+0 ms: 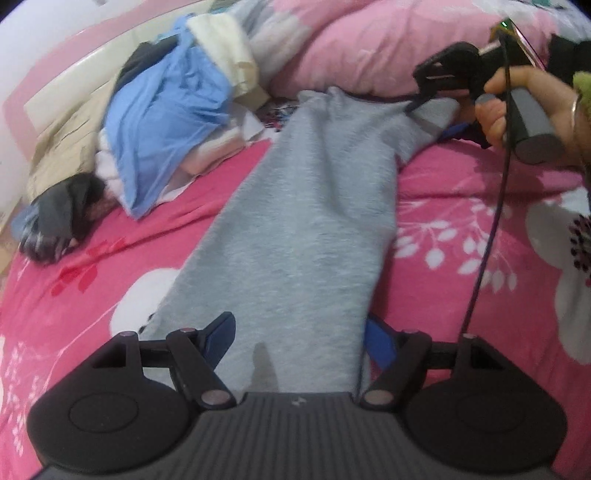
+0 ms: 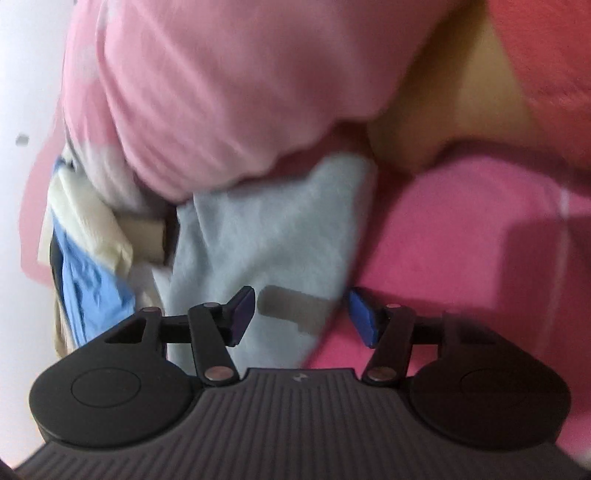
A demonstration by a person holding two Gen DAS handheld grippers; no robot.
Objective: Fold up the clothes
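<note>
At frame centre: grey garment (image 1: 306,206) flat on bed (image 1: 461,221). Left gripper (image 1: 299,343), right gripper (image 2: 301,314): fingers apart, straddling cloth ends, gripping nothing. Pinch both ends evenly before folding.

A bed in a pale-walled room, dressed in pink.

The bed (image 1: 461,206) wears a bright pink sheet printed with large white flowers and leafy sprigs. A plump, lighter pink pillow (image 1: 362,48) lies across its far end, and in the right wrist view a tan patch of bedding (image 2: 458,122) shows beside the pillow. A cream headboard (image 1: 70,92) with a pink border stands at the far left corner, and behind it rises a plain white wall (image 1: 48,22). The light is soft and even, with faint shadows on the sheet.
</note>
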